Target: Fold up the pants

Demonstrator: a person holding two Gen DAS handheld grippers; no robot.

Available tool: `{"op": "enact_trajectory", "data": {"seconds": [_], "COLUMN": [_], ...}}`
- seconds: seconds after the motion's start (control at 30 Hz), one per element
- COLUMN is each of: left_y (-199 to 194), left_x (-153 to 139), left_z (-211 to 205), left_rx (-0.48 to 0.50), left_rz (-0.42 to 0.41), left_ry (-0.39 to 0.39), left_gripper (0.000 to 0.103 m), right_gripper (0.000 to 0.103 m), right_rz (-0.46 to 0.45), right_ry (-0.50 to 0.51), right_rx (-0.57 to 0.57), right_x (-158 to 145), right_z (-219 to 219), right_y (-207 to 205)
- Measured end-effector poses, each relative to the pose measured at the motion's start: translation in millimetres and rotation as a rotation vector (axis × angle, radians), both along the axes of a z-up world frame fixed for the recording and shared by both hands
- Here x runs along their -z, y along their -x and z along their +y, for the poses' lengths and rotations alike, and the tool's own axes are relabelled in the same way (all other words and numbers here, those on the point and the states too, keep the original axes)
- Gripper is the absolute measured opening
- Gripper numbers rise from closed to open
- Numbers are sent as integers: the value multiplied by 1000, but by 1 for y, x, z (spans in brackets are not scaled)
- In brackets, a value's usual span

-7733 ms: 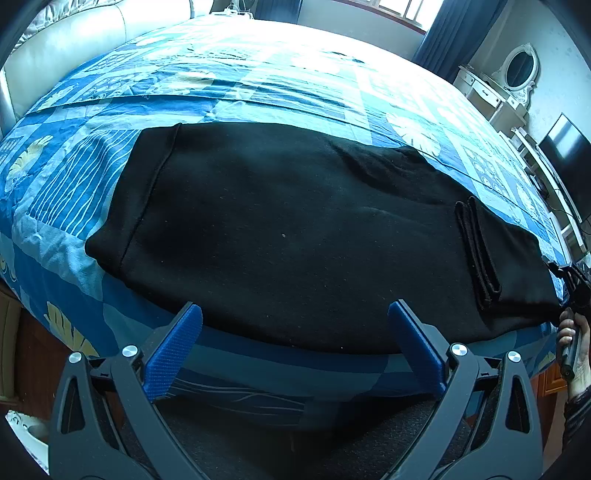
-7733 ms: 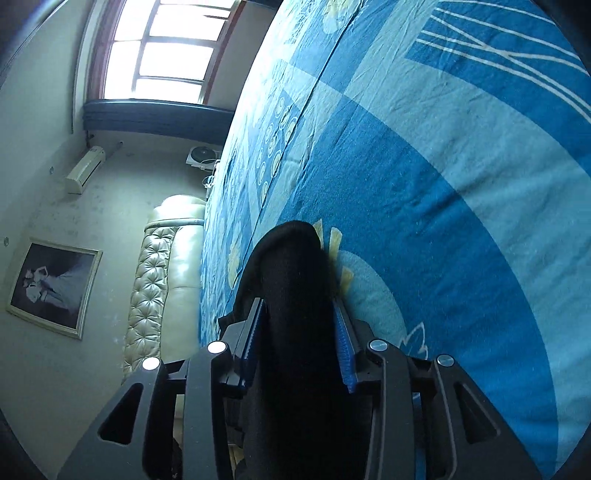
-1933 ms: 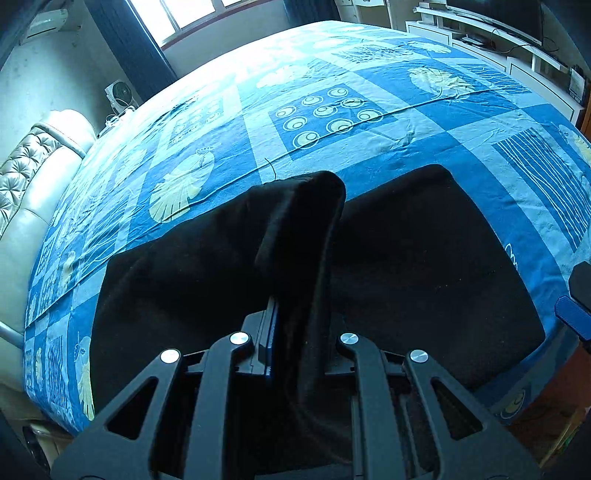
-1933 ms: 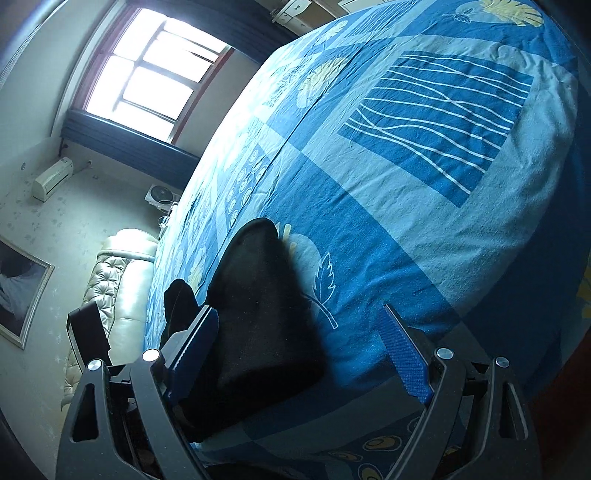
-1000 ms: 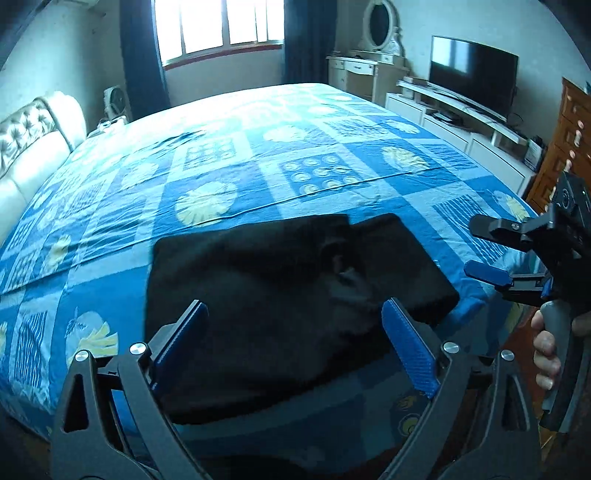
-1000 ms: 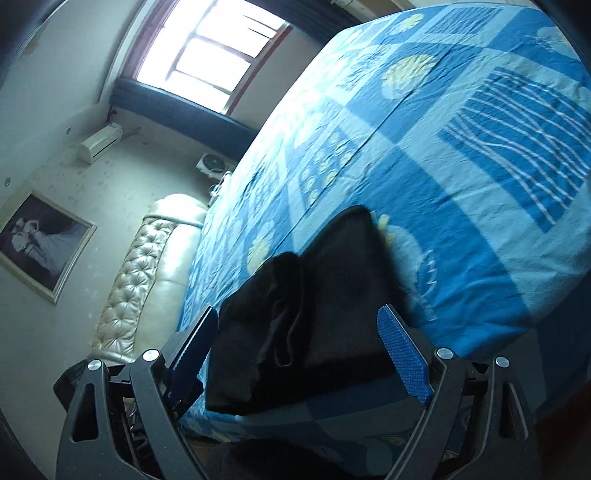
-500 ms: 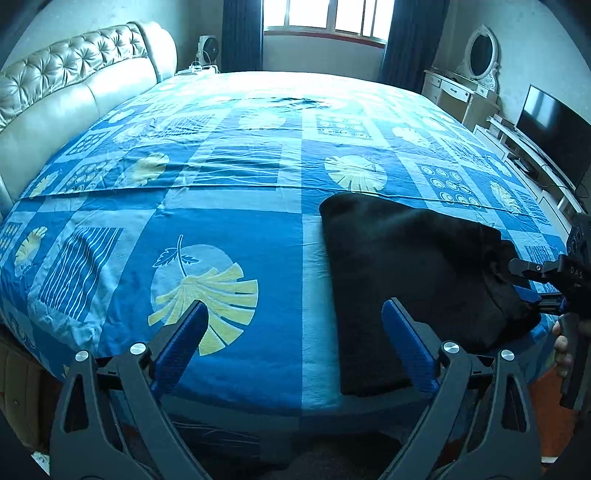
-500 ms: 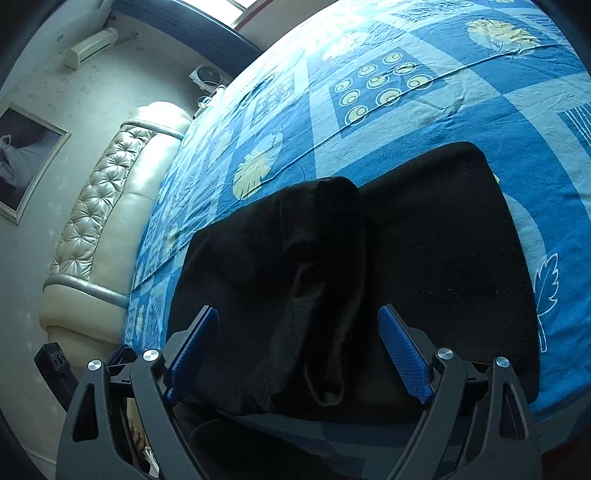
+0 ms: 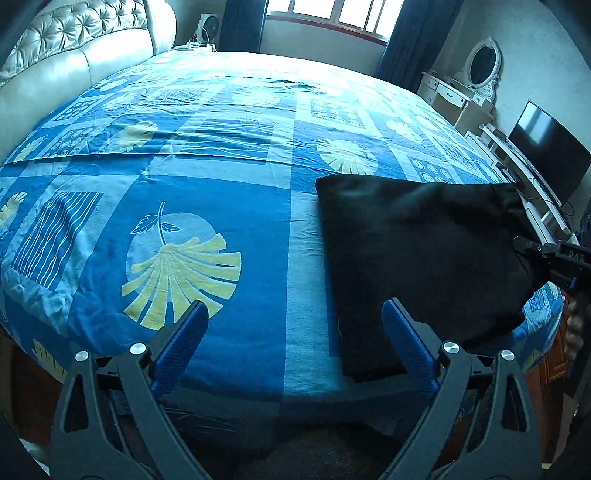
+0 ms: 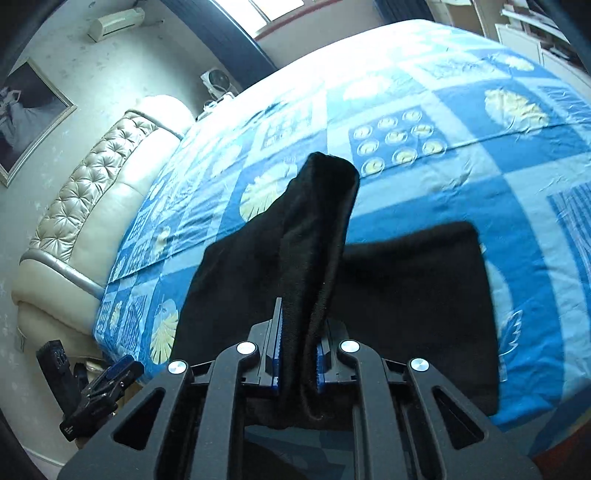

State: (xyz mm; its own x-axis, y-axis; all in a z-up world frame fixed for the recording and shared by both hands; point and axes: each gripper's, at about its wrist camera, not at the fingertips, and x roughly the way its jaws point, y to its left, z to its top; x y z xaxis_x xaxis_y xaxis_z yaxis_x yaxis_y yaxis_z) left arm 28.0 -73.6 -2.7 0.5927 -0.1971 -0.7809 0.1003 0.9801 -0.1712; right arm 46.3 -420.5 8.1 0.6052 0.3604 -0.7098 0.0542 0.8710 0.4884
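The black pants point(image 9: 417, 251) lie folded on the right part of the blue patterned bed point(image 9: 184, 177), near its front edge. My right gripper point(image 10: 298, 365) is shut on a bunched top layer of the pants point(image 10: 314, 236) and lifts it above the flat part. In the left wrist view the right gripper point(image 9: 554, 258) shows at the pants' right end. My left gripper point(image 9: 291, 339) is open and empty, in front of the bed edge, left of the pants. It also shows in the right wrist view point(image 10: 107, 380) at the lower left.
A padded cream headboard point(image 9: 74, 55) runs along the left of the bed. A TV point(image 9: 546, 155) and a white dresser with an oval mirror point(image 9: 476, 74) stand at the right. A window point(image 9: 332, 14) is at the far end.
My right gripper has closed on the top layer of the pants and raised it. My left gripper stays open and has drawn slightly closer to the bed.
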Motion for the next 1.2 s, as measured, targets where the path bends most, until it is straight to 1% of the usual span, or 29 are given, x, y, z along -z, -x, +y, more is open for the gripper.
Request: {"op": "enact_trajectory", "data": {"seconds": [0.03, 0.1, 0.17, 0.23, 0.3, 0.4, 0.67, 1.0, 1.1, 1.13, 1.2], "left_y": [-1, -4, -6, -7, -9, -9, -9, -11, -10, -10, -9], "left_x": [0, 2, 4, 8, 12, 16, 21, 25, 25, 26, 25], "left_z": [-2, -8, -14, -21, -26, -30, -34, -31, -30, -30, -30], "left_rx": [4, 13, 23, 37, 46, 53, 64, 50, 48, 48, 49], "left_rz": [2, 10, 17, 25, 35, 47, 54, 61, 63, 62, 62], "left_ry": [6, 20, 25, 21, 10, 7, -3, -3, -7, -9, -11], "left_gripper": [95, 95, 95, 95, 95, 95, 95, 95, 95, 95, 95], "right_gripper": [13, 13, 13, 13, 13, 14, 14, 15, 17, 21, 24], "right_rz": [-2, 20, 66, 120, 147, 131, 116, 105, 101, 98, 94], "right_ry": [20, 36, 35, 34, -8, -117, -226, -314, -356, -376, -415], "right_rx": [18, 50, 73, 88, 100, 123, 127, 141, 148, 151, 165], "right_x": [-3, 3, 21, 45, 67, 82, 93, 99, 101, 102, 102], "right_z": [-9, -26, -42, -50, -56, -67, -73, -80, -84, -87, -91], "right_y": [2, 4, 5, 5, 5, 7, 10, 11, 13, 14, 18]}}
